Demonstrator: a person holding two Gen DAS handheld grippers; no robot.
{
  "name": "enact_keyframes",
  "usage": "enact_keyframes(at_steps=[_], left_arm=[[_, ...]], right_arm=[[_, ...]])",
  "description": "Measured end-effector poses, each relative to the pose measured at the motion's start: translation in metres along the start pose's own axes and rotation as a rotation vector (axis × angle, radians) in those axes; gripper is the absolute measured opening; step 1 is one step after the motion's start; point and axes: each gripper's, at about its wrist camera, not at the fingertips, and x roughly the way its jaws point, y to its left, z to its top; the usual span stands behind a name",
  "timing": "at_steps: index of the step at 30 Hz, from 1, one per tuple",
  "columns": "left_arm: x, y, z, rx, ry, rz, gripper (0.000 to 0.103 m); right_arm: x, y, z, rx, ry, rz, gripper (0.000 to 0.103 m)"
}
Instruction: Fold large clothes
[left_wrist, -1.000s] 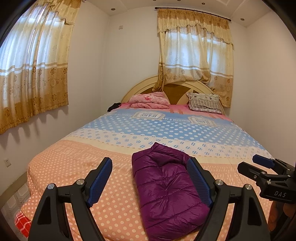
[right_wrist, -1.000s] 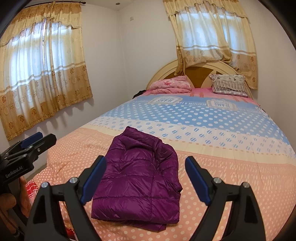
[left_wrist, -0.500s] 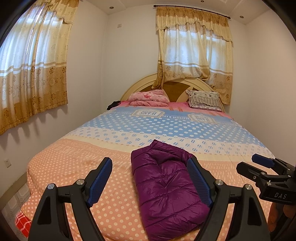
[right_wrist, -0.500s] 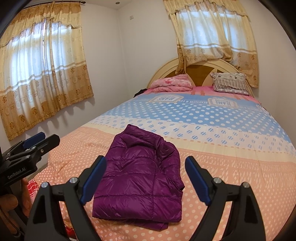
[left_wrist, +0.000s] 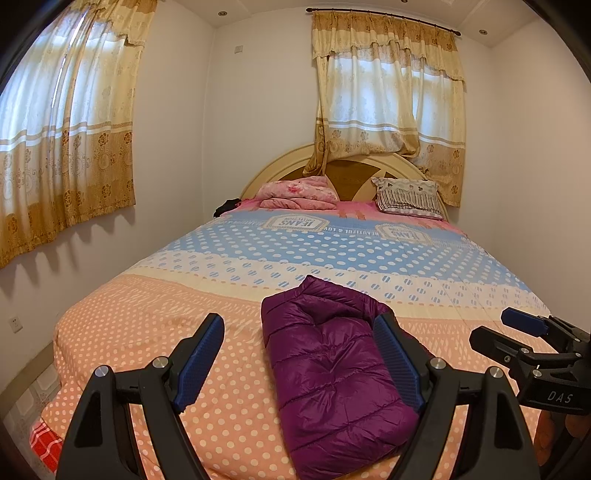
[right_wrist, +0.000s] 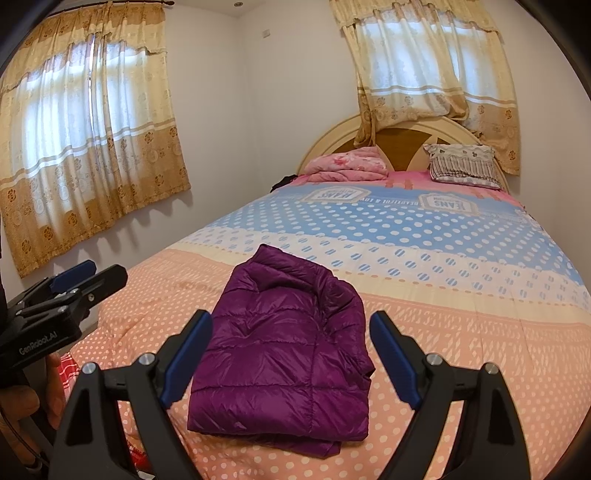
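A purple puffer jacket (left_wrist: 328, 369) lies folded into a compact rectangle near the foot of the bed (left_wrist: 155, 332); it also shows in the right wrist view (right_wrist: 284, 354). My left gripper (left_wrist: 299, 362) is open and empty, held above the bed's foot with the jacket under its right finger. My right gripper (right_wrist: 286, 360) is open and empty, held back above the jacket. Each gripper shows at the edge of the other's view: the right one (left_wrist: 517, 332) and the left one (right_wrist: 77, 277).
The bed has a dotted orange, cream and blue cover (right_wrist: 443, 229). A folded pink blanket (left_wrist: 299, 192) and a striped pillow (left_wrist: 410, 195) lie by the headboard. Curtained windows (left_wrist: 62, 122) stand on the left and back walls. A red checked cloth (left_wrist: 44, 439) hangs at the bed's left corner.
Both grippers have drawn back and risen slightly, so the jacket sits a little lower in both views. The jacket has not moved.
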Motion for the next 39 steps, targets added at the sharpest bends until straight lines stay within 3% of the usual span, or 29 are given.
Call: enact_keyframes(at_steps=[22,33,39], left_arm=[[0.0018,-0.0007,0.0004,0.002,-0.007,0.011,0.084],[0.0050,-0.0017,-0.0027,0.024,-0.004,0.057,0.095],[0.0029,-0.0063,-0.0050,0.053,-0.029,0.054,0.095]], right_arm=[[-0.0004,0.0030,0.0003,-0.004,-0.003,0.003,0.089],[0.0009,0.0018,-0.0007,-0.003,0.006,0.005,0.089],[0.0008,0.0017,-0.0011,-0.005,0.007,0.006,0.089]])
